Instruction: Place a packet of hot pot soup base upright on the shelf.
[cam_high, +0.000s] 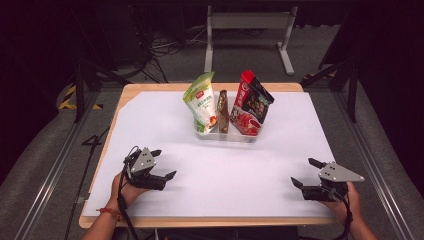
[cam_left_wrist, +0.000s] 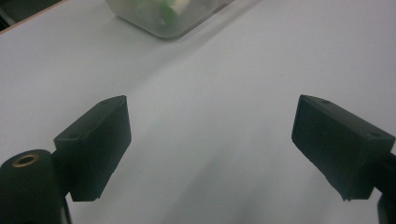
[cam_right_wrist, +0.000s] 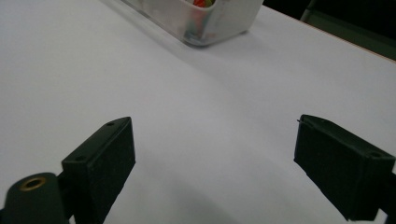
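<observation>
Both grippers sit low near the table's front edge, jaws spread wide, nothing between them: left gripper (cam_high: 163, 164) at the near left, right gripper (cam_high: 306, 173) at the near right, each held in a hand. Left gripper view confirms wide-open jaws (cam_left_wrist: 210, 140) over bare white surface; right gripper view the same (cam_right_wrist: 215, 158). Work piece appears to be the clear plastic bin (cam_high: 227, 136) at the centre-rear of the white mat (cam_high: 225, 170), well apart from both grippers. Three snack packets stand upright in it: green-and-white pouch (cam_high: 201, 102) at left, slim brown packet (cam_high: 223, 112) in the middle, red-and-black bag (cam_high: 251, 104) at right, leaning outward. Bin corner visible at the top of each gripper view (cam_left_wrist: 161, 16) (cam_right_wrist: 210, 21). Judgement: nothing started yet; all packets are in the bin, none gripped or touched. Everything remains: reach forward, close on a packet, lift it out. Wooden table (cam_high: 125, 95) edges the mat; dark floor and a metal frame (cam_high: 247, 22) beyond.
</observation>
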